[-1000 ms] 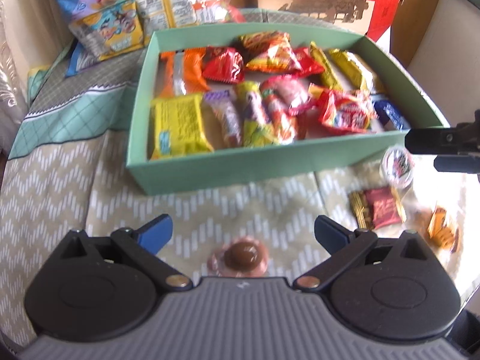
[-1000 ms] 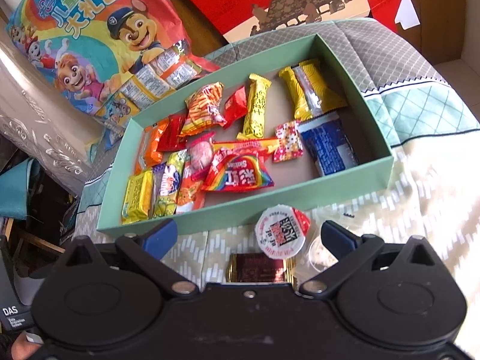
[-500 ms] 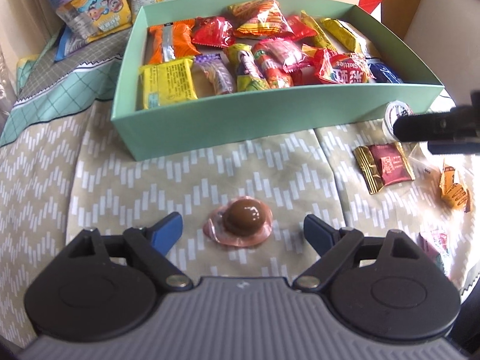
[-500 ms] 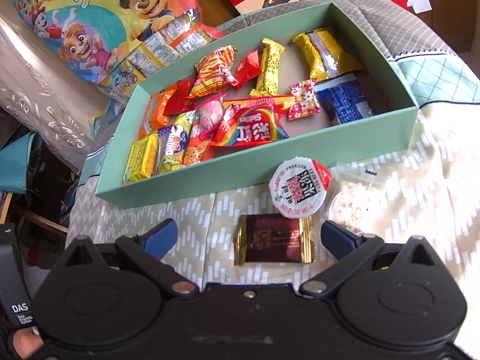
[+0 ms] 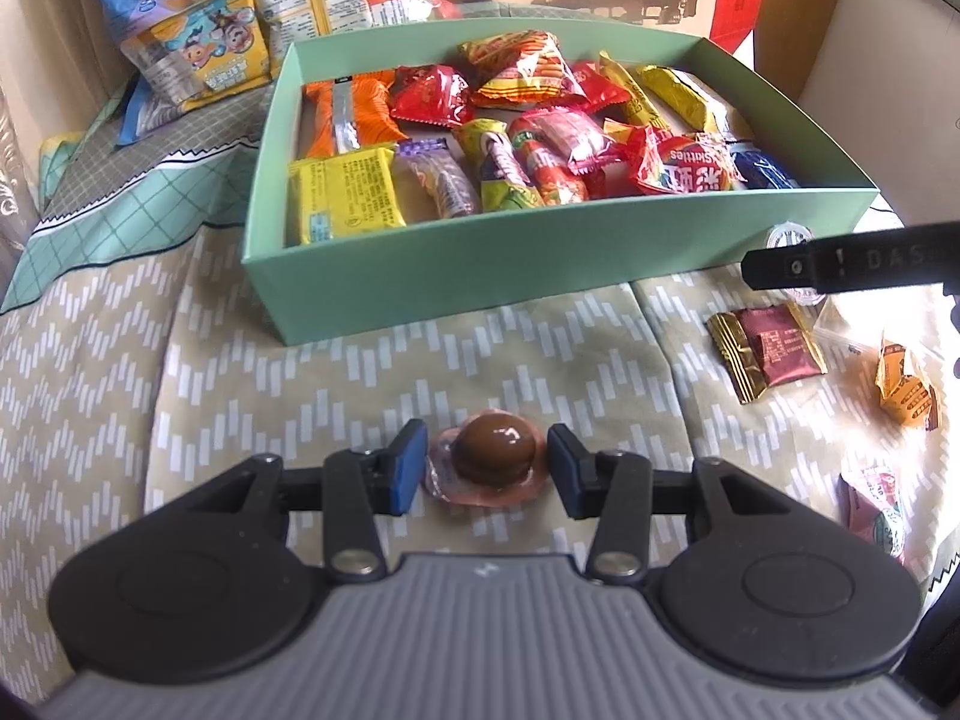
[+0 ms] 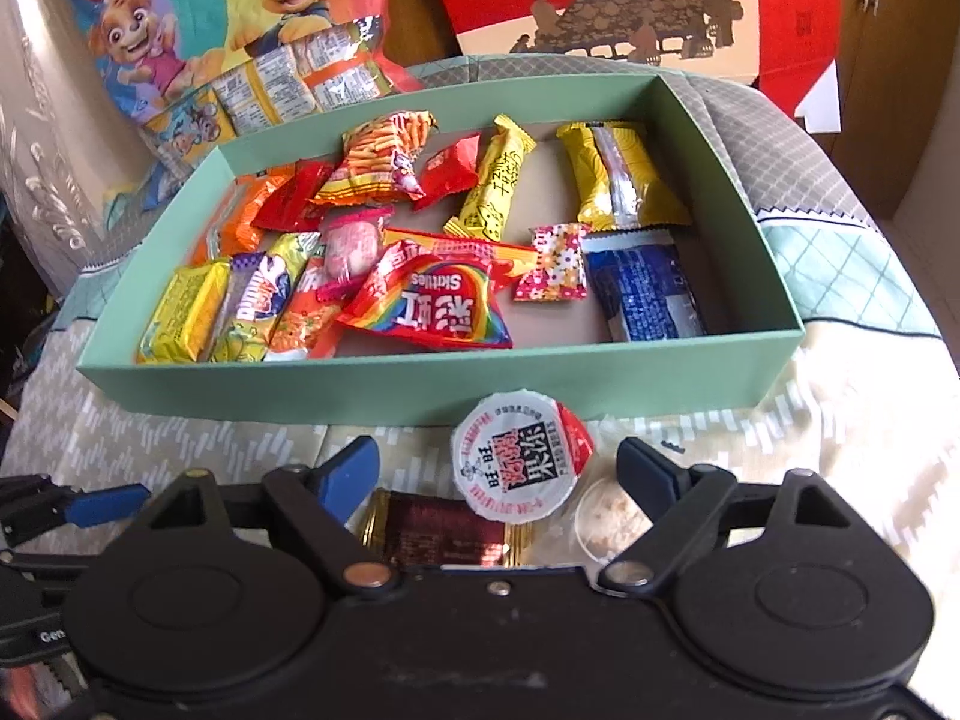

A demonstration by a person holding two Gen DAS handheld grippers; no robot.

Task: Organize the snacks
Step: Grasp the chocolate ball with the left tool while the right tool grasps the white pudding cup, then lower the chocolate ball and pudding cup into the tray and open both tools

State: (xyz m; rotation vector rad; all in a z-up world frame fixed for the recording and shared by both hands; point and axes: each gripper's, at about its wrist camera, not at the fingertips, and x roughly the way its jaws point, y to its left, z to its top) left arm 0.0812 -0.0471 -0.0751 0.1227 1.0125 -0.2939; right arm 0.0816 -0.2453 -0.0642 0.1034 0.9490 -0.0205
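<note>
A green box of several wrapped snacks sits on the patterned cloth; it also shows in the right wrist view. My left gripper has narrowed around a brown chocolate jelly cup on the cloth; its blue pads stand at the cup's rim, nearly touching. My right gripper is open over a white-lidded jelly cup, a maroon-and-gold packet and a clear cup before the box's near wall. The right gripper's finger shows in the left wrist view.
Loose snacks lie right of the box: the maroon packet, an orange wrapper, a pink packet. A large cartoon snack bag and a red carton stand behind the box. The cloth drops off at the right.
My left gripper's jaws have closed in from wide open to the chocolate cup's rim. My right gripper has moved forward and lower over the white-lidded cup, still open.
</note>
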